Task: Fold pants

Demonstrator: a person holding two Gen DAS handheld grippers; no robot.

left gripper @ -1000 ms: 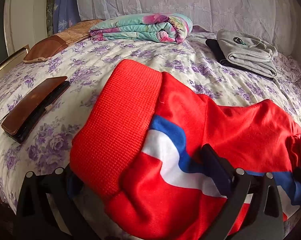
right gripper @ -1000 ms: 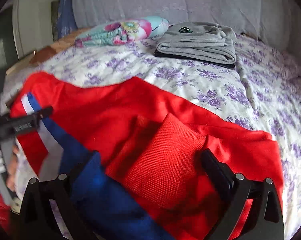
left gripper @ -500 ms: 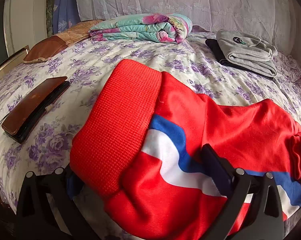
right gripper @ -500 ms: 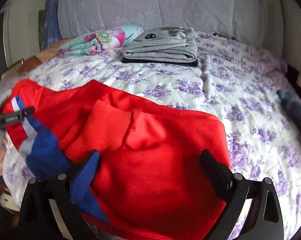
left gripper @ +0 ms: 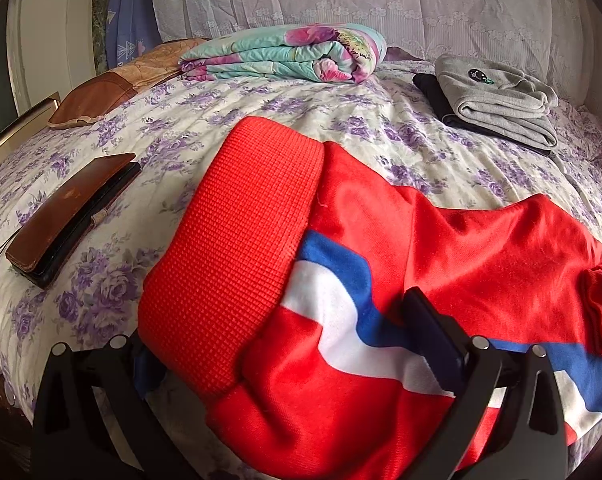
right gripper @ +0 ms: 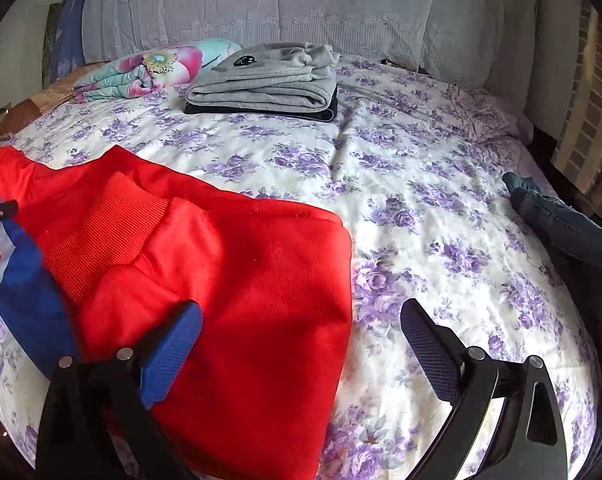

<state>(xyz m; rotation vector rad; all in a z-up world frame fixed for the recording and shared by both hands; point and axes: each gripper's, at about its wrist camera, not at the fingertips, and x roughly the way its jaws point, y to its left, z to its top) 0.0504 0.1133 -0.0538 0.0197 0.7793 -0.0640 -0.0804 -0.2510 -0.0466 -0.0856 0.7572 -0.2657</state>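
The left gripper [left gripper: 285,344] sits low at lower frame, fingers spread wide around the red pants with blue-white stripe [left gripper: 441,248]. The right gripper [right gripper: 301,332] hovers with its fingers wide apart at the pants' right edge; bare purple-flowered bedspread [right gripper: 441,208] extends rightward.
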